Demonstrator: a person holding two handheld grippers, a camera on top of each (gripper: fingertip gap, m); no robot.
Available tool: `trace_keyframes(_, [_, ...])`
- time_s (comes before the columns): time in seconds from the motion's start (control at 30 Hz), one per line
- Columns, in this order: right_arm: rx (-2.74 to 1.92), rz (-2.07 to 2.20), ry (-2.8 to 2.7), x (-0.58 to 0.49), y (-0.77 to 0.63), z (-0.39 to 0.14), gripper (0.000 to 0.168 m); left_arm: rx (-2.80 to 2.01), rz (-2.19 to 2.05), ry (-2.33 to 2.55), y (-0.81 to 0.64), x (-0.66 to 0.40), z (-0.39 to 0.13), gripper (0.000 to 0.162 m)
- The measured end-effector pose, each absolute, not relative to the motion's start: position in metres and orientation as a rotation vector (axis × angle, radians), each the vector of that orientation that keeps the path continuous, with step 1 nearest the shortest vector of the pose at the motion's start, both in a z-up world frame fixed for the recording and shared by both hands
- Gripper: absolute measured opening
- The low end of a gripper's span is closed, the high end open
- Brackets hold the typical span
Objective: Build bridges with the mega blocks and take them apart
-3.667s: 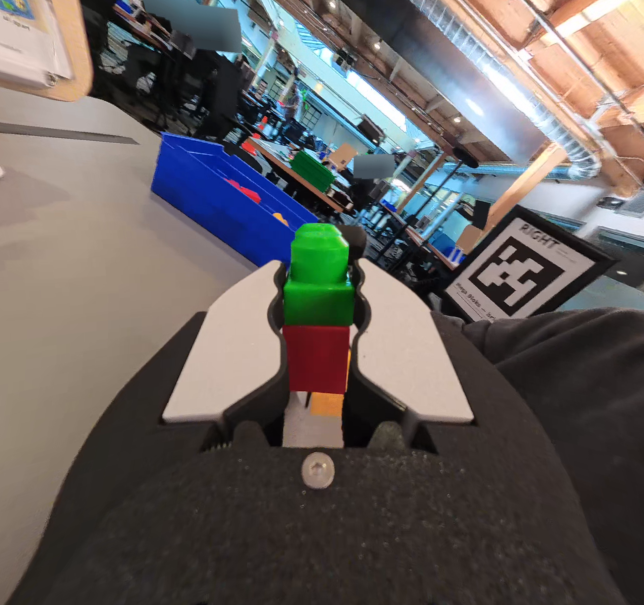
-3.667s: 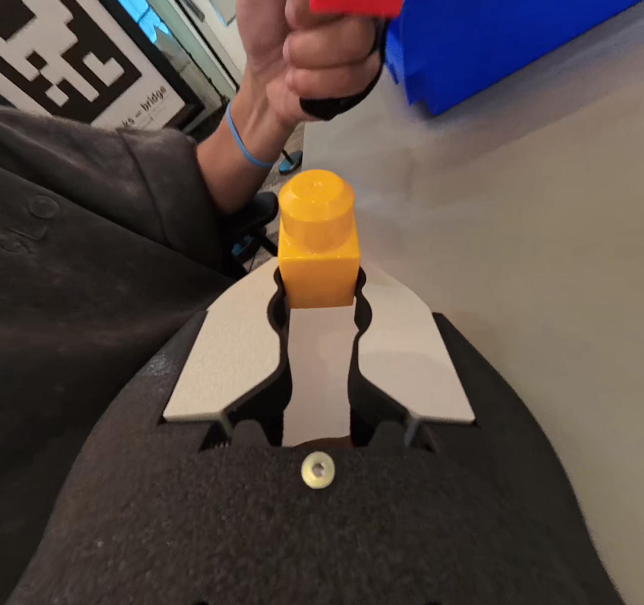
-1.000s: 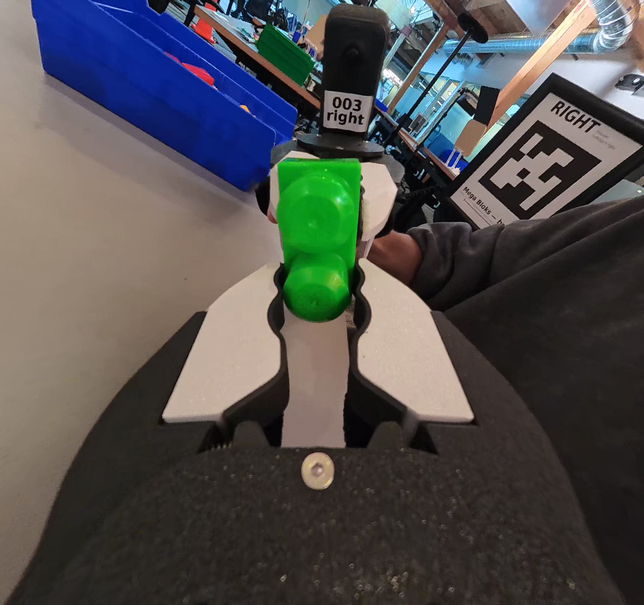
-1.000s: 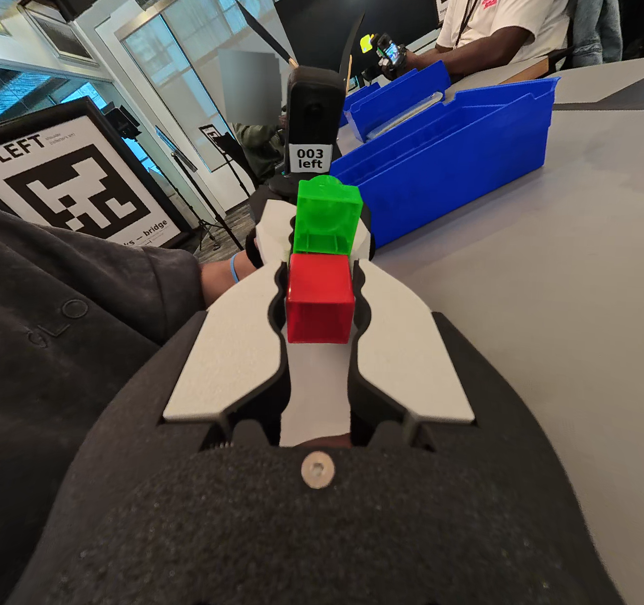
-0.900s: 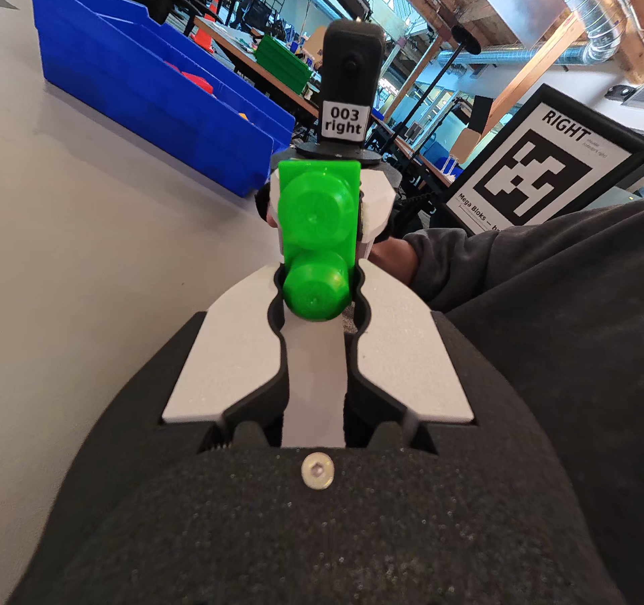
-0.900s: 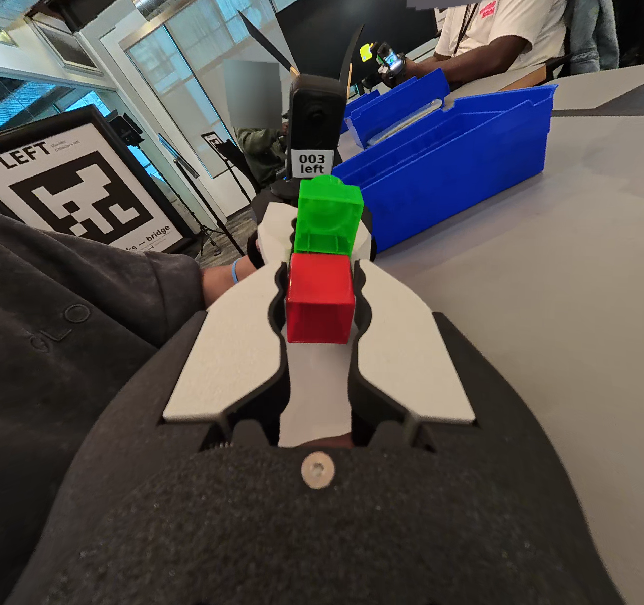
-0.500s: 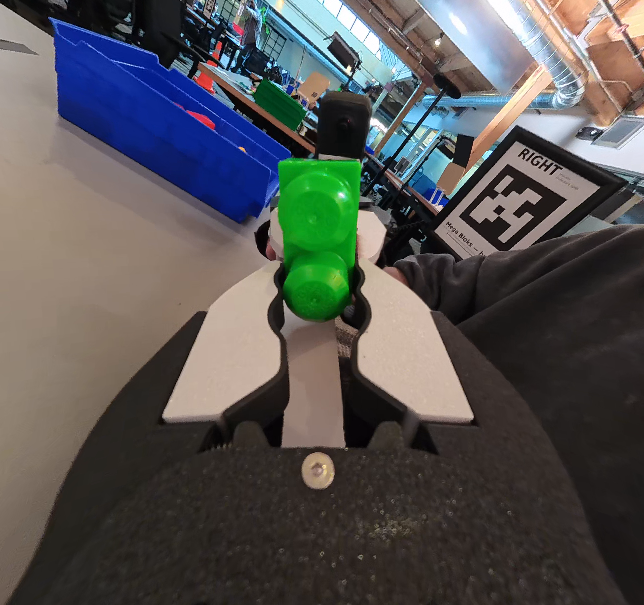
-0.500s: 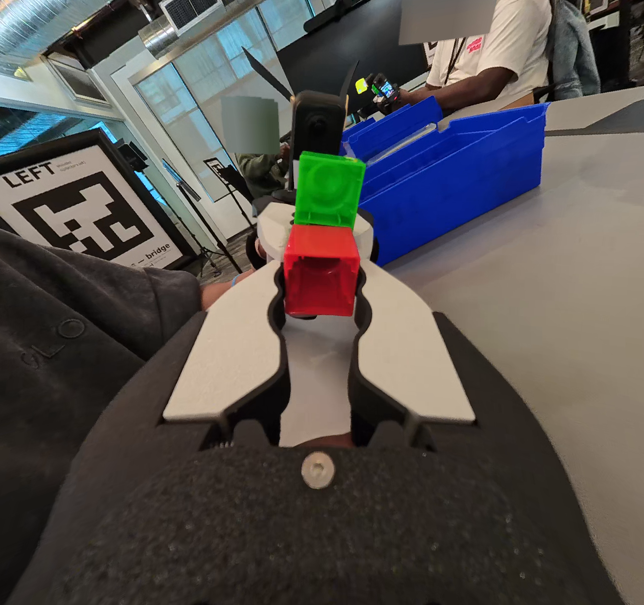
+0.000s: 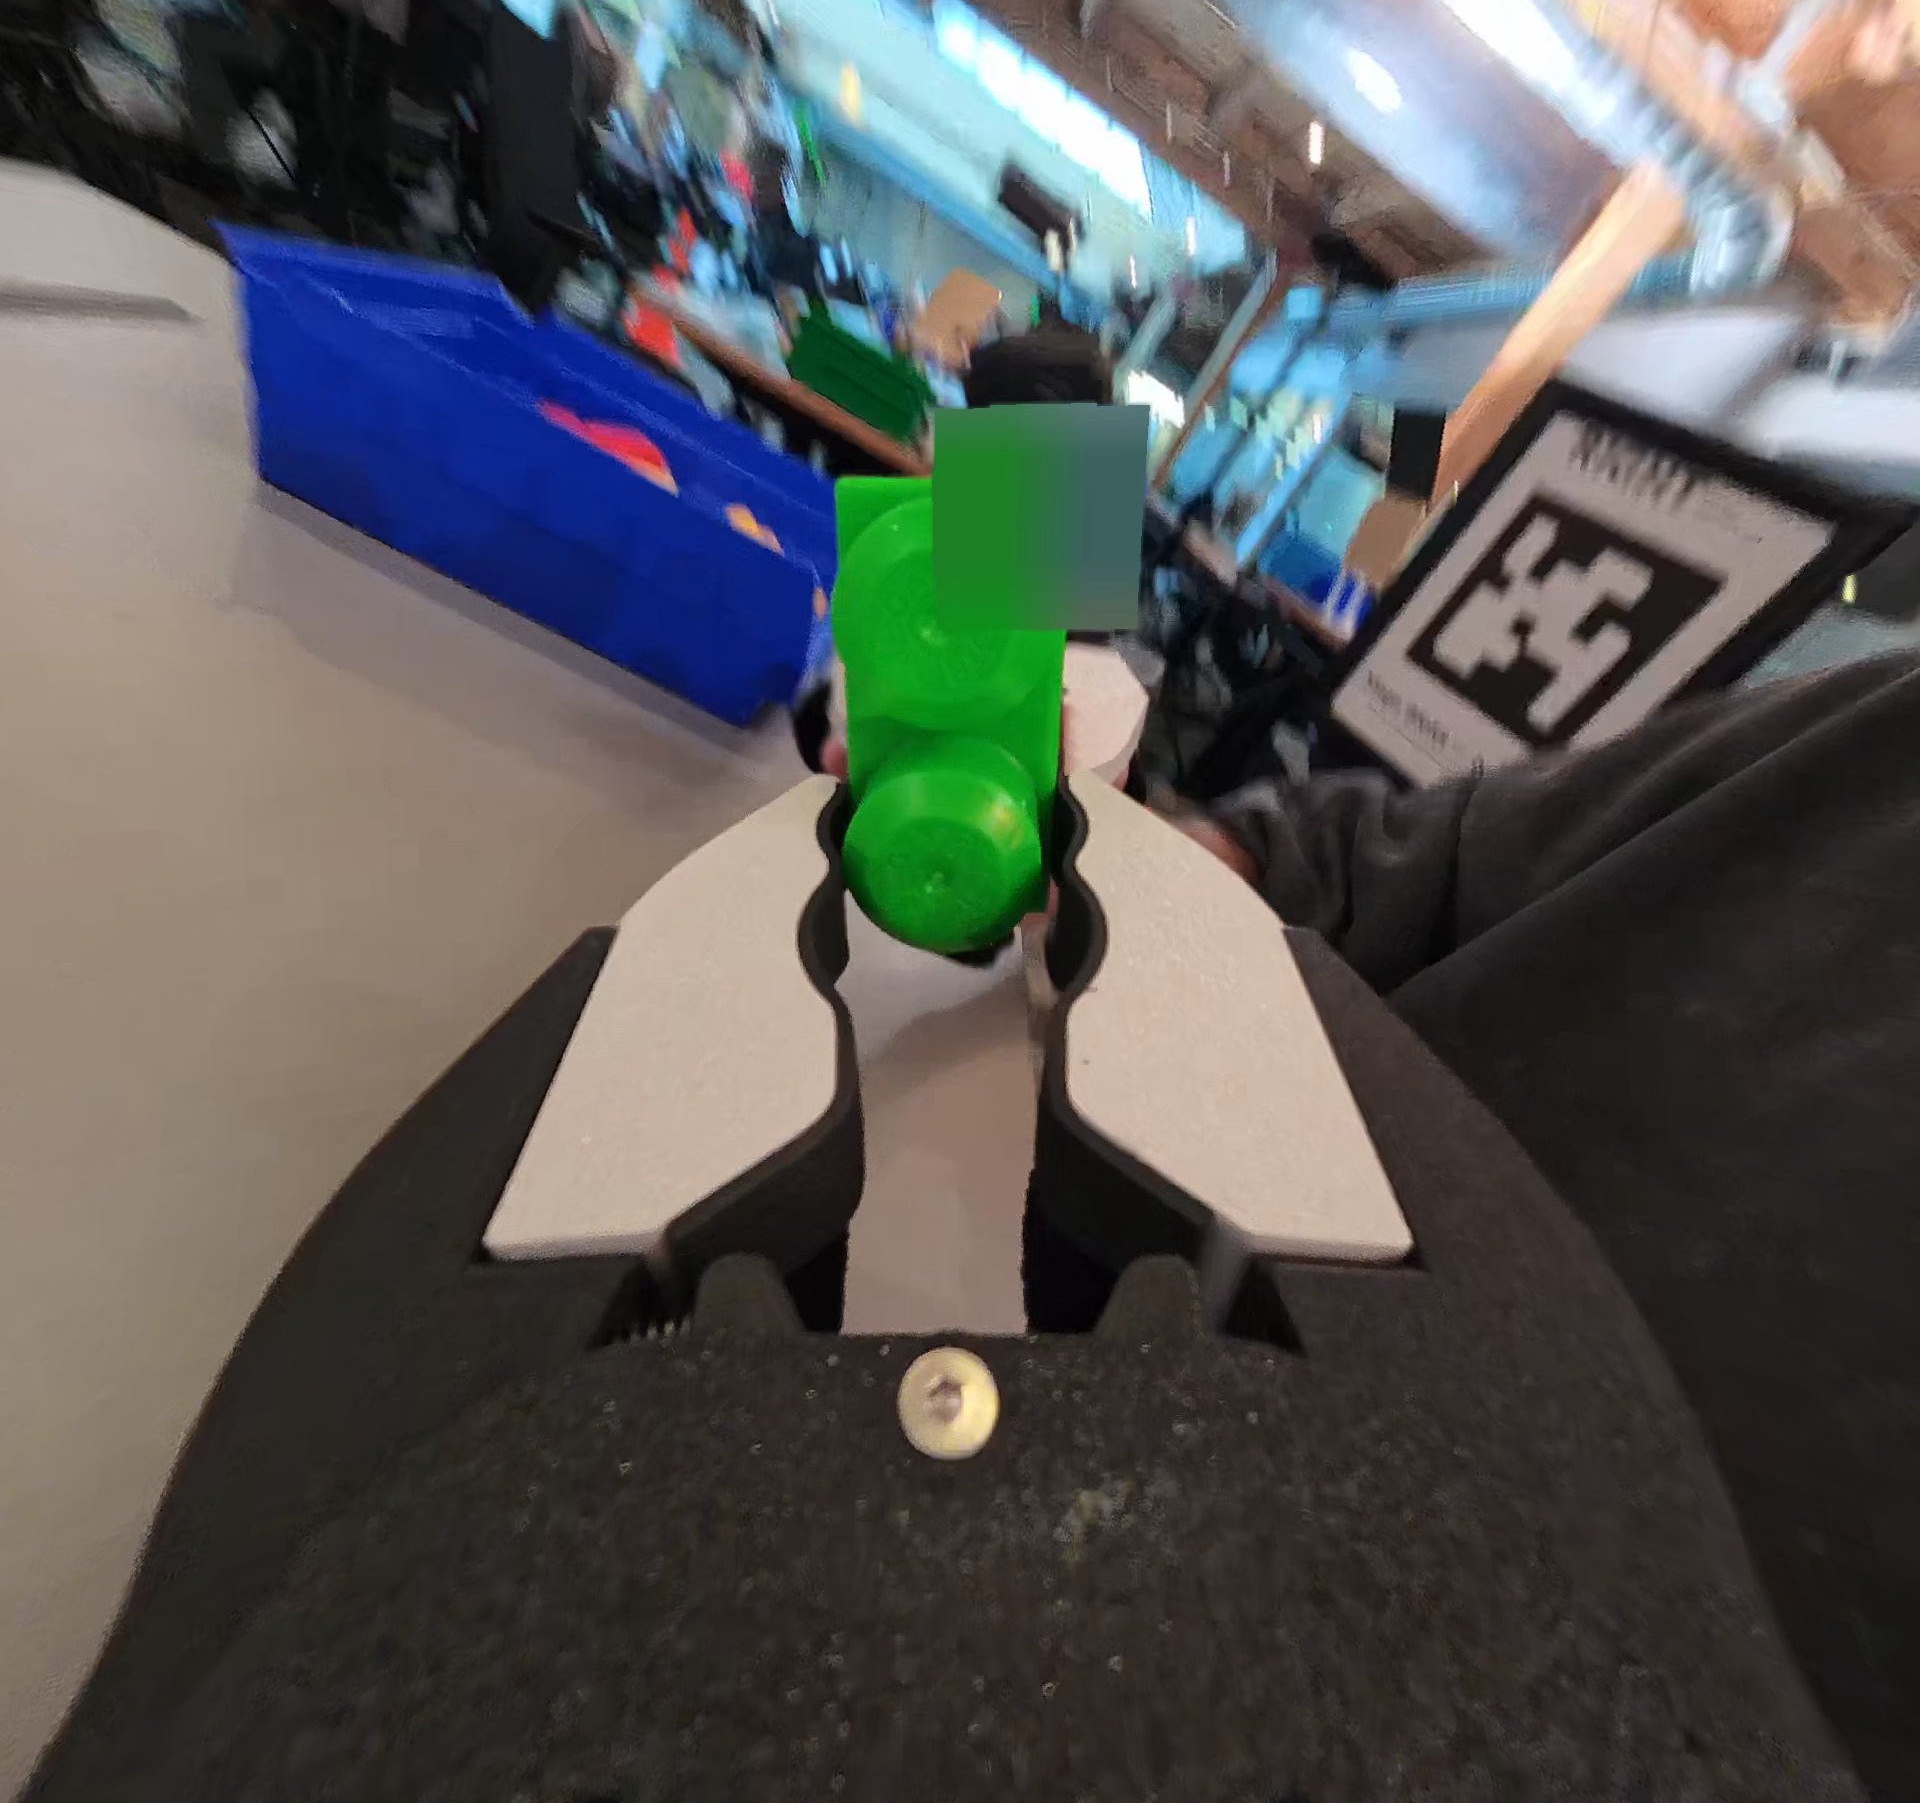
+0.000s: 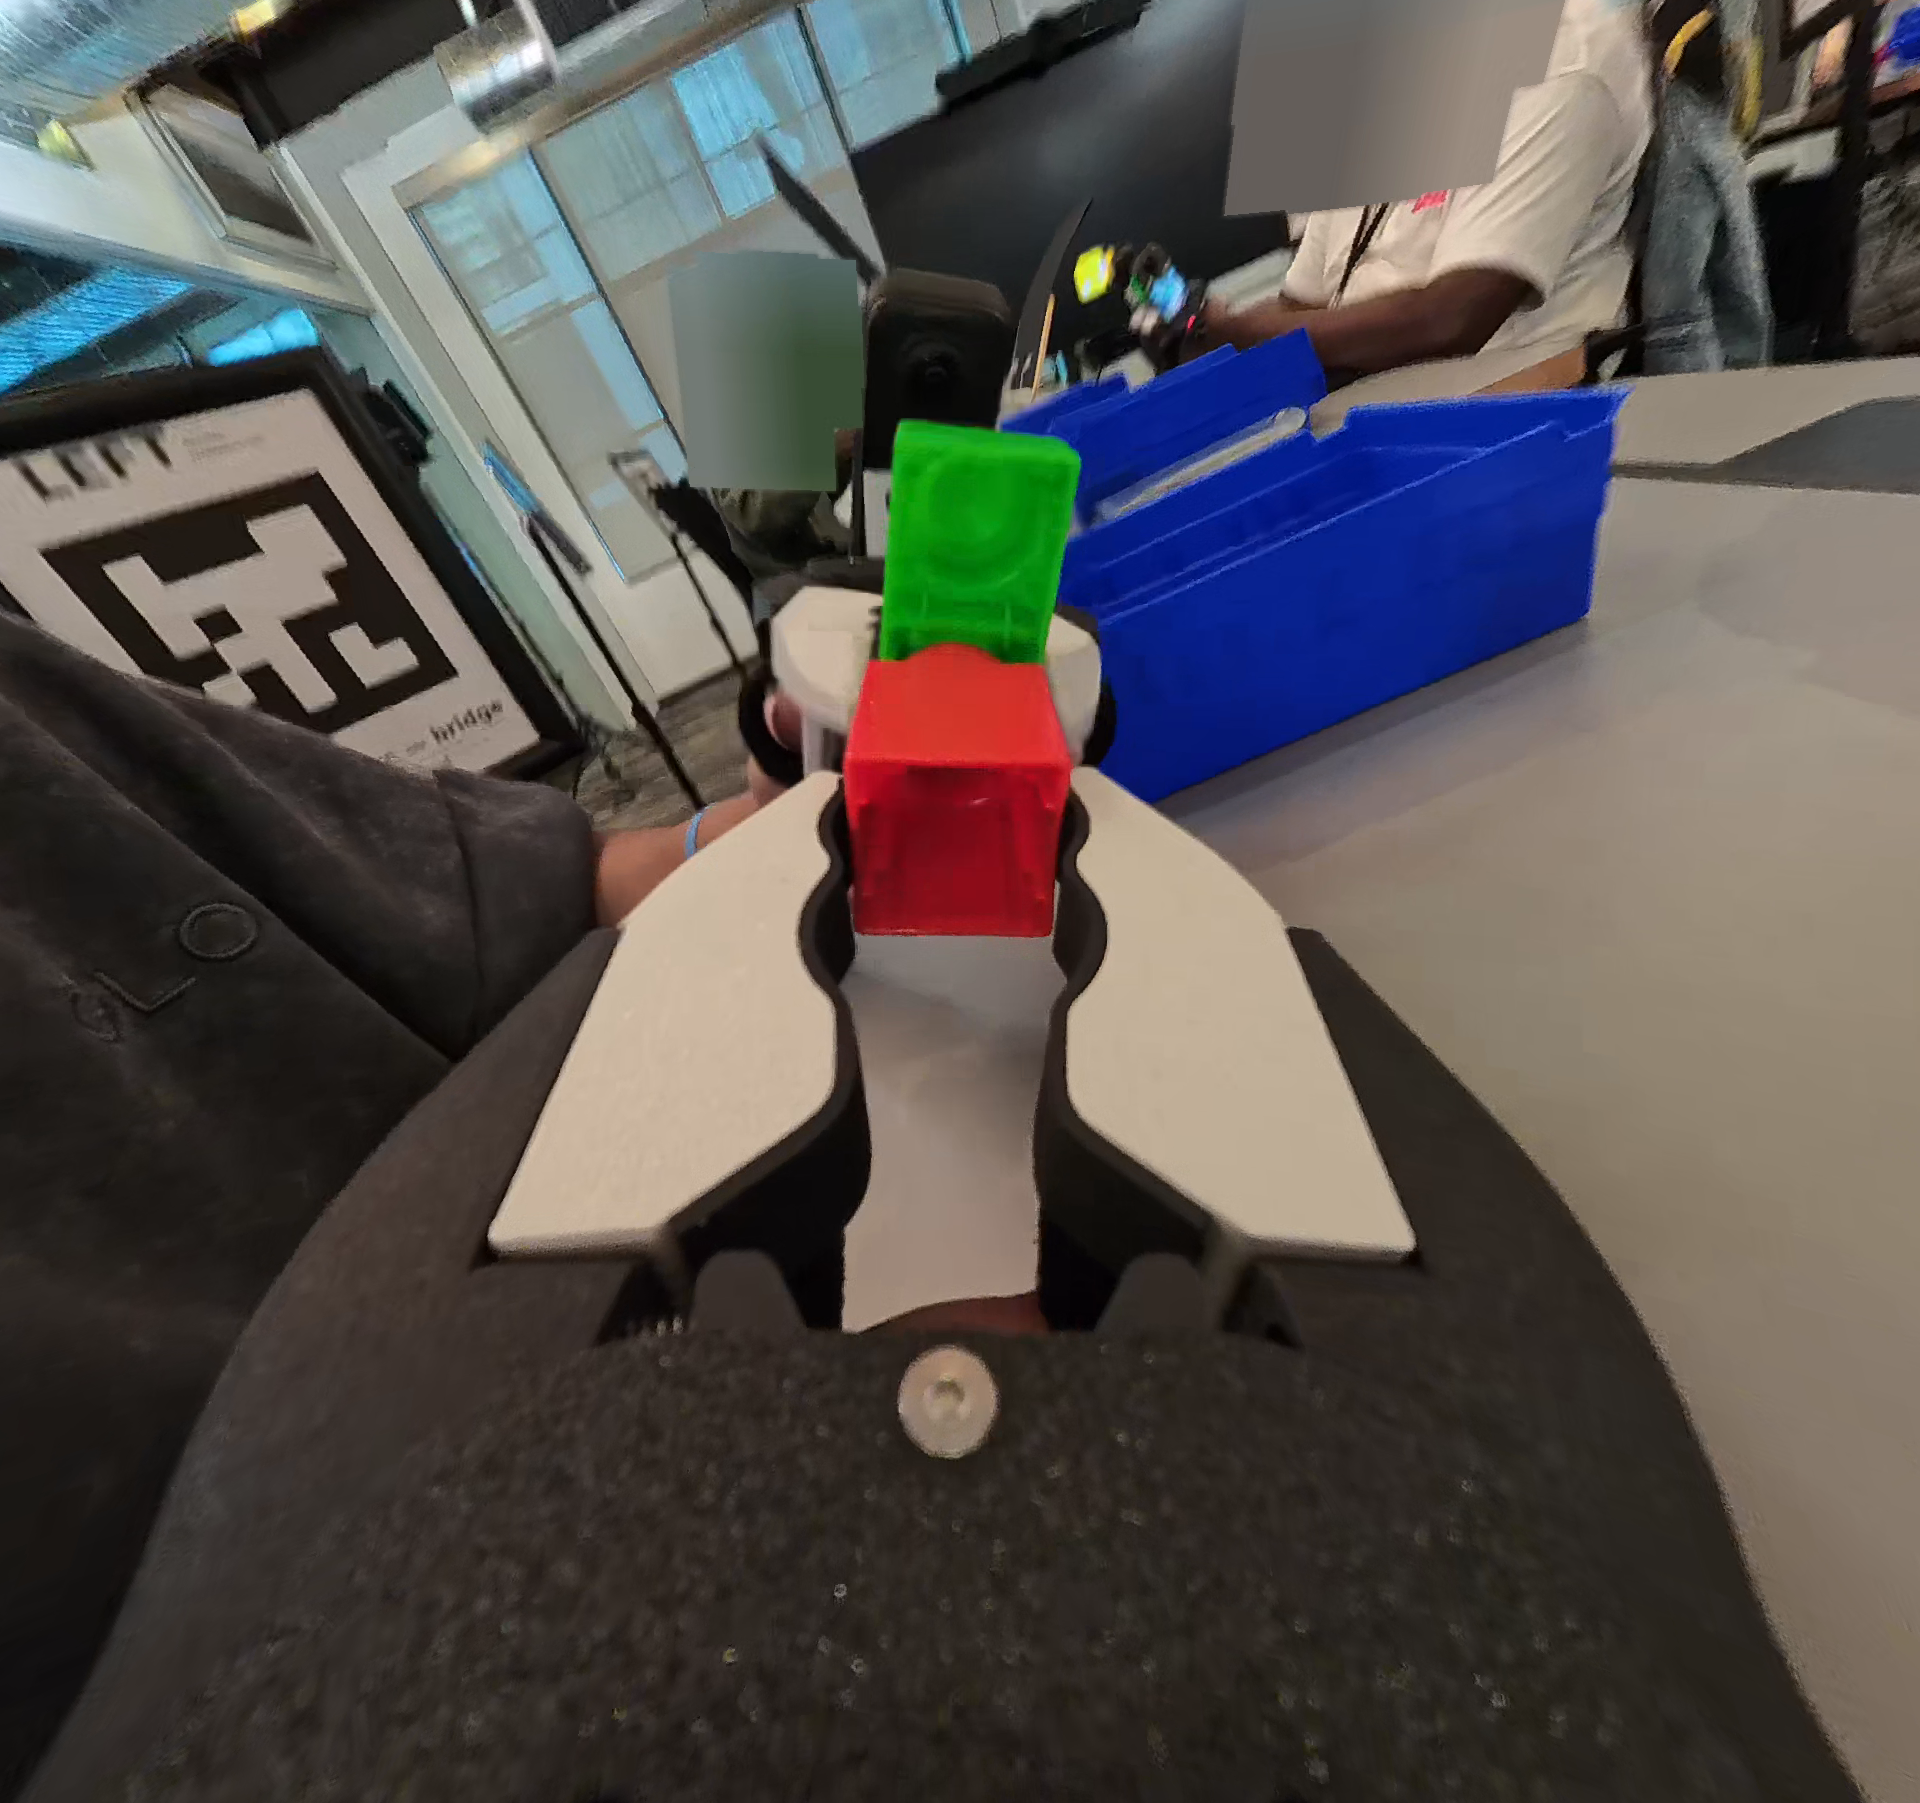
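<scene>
The left gripper (image 9: 951,844) is clamped on the lower stud end of the green block (image 9: 940,714), its two fingers pressed against the block's sides. The block's studs face this camera. The upper part of the block is partly covered by a blur patch.

Across the gap, the right gripper (image 10: 951,844) is closed on the red block (image 10: 956,797), whose hollow underside faces its own camera. The green block (image 10: 977,543) stands above and behind the red one, tilted back. A second ago the two blocks sat square and flush. Now a wedge-shaped opening shows at the seam, with the red stud (image 10: 940,657) exposed in it. The left wrist view is motion-blurred, whereas half a second ago it was sharp.

Judgement: the pair is being pried apart by a hinging motion, and the joint is close to release. This belongs to the take-apart half of the task.

Both blocks are held in the air above the grey table (image 10: 1558,922). To the right on that table stands the blue bin (image 10: 1351,600), which holds a few other coloured pieces in the left wrist view. It is the likely destination once the blocks separate.
</scene>
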State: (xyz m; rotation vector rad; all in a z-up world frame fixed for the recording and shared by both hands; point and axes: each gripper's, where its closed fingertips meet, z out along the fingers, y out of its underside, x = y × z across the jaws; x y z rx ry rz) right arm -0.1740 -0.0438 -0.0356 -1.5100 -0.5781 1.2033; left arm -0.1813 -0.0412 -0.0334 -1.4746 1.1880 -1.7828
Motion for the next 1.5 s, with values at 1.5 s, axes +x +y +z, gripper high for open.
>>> trace_keyframes(1.5, [-2.621, -0.134, 0.073, 0.290, 0.127, -0.137, 0.065, -1.596, -1.308, 1.302, -0.041, -0.208, -0.082, 0.036])
